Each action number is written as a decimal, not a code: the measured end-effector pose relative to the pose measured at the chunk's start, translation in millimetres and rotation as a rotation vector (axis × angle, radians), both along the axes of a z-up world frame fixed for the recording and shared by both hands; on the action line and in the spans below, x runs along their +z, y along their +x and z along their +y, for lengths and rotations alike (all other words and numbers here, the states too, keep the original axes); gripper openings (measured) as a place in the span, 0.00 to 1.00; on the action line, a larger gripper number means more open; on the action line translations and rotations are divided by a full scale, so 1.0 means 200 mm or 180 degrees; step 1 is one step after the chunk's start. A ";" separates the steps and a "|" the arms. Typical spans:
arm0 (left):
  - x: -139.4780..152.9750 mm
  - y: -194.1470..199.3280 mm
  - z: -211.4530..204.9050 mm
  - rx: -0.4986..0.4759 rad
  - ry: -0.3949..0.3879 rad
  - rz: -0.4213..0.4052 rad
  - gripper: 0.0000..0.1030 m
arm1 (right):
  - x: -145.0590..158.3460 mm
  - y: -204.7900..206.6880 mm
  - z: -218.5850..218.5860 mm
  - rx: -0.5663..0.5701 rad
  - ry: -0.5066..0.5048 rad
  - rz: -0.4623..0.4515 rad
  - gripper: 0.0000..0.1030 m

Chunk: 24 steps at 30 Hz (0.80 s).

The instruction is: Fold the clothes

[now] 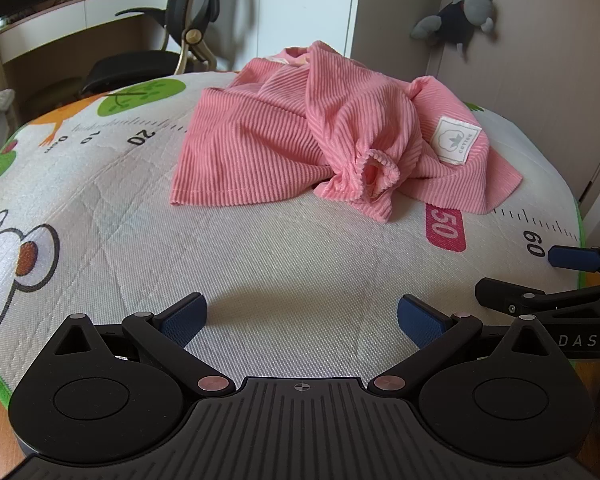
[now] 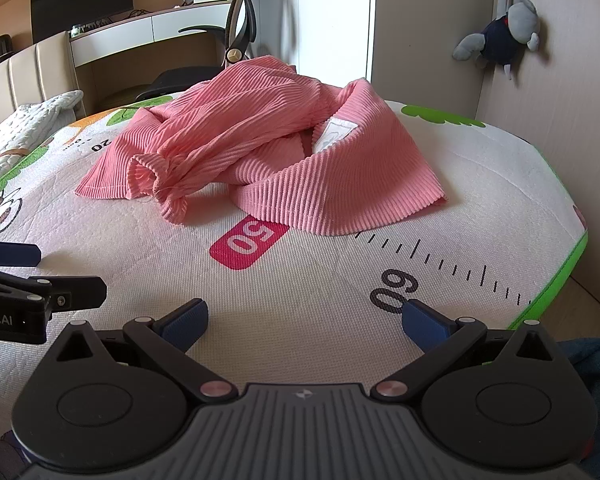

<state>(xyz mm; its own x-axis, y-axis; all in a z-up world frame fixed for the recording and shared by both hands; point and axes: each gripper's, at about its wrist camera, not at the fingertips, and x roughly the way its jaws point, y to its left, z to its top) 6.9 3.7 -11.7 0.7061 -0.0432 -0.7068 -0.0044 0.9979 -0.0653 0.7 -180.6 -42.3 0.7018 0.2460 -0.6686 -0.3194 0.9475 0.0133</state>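
Observation:
A crumpled pink ribbed garment [image 1: 300, 136] lies on a printed mat [image 1: 260, 264], with a gathered sleeve cuff [image 1: 376, 172] and a white cotton label [image 1: 458, 140] facing me. It also shows in the right wrist view [image 2: 260, 152]. My left gripper [image 1: 302, 320] is open and empty, low over the mat, short of the garment's near edge. My right gripper [image 2: 304, 320] is open and empty, near the mat's "60" mark [image 2: 394, 288]. Each gripper shows at the edge of the other's view: the right one [image 1: 560, 280] and the left one [image 2: 28, 276].
The mat [image 2: 340, 280] has a ruler print with a red "50" tag [image 2: 250, 244] and a green border. A black office chair [image 1: 172, 40] and a desk stand behind. A grey plush toy [image 1: 460, 12] hangs on the wall at right. A padded bench [image 2: 28, 76] is at left.

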 end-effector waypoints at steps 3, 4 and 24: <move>0.00 0.00 0.00 0.0000 -0.0001 0.0001 1.00 | 0.00 0.00 0.00 0.0001 0.0001 0.0001 1.00; 0.00 0.00 0.00 0.0000 -0.0001 0.0001 1.00 | 0.00 0.00 0.00 0.0001 0.0000 0.0001 1.00; 0.22 0.17 0.20 0.0092 -0.0276 -0.0145 1.00 | 0.05 0.18 -0.14 -0.0148 0.0628 0.0308 1.00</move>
